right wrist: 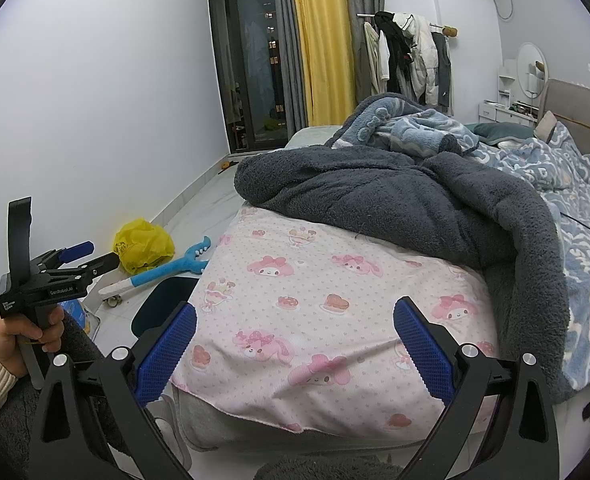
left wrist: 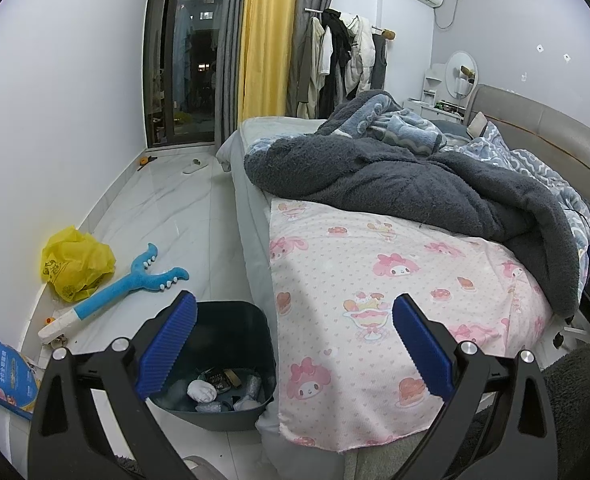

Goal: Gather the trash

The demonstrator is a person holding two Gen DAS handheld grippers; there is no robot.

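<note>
Both tools stand with blue fingers spread apart, gripping nothing. Left tool point(left wrist: 295, 344) hangs above the bed edge; the dark plastic trash bin point(left wrist: 231, 316) sits on the floor at its 7 o'clock, holding white crumpled paper wads point(left wrist: 201, 391). Right tool point(right wrist: 295, 344) hovers over the pink cartoon-print sheet point(right wrist: 335, 300). A crumpled yellow plastic bag point(left wrist: 75, 262) lies at 9 o'clock by the wall.

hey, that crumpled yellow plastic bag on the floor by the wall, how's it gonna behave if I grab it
The yellow plastic bag looks thin and crumpled, so it's probably floppy and will collapse in a pinch. It's likely light, though its contents are hidden. The film may be slippery.
</note>
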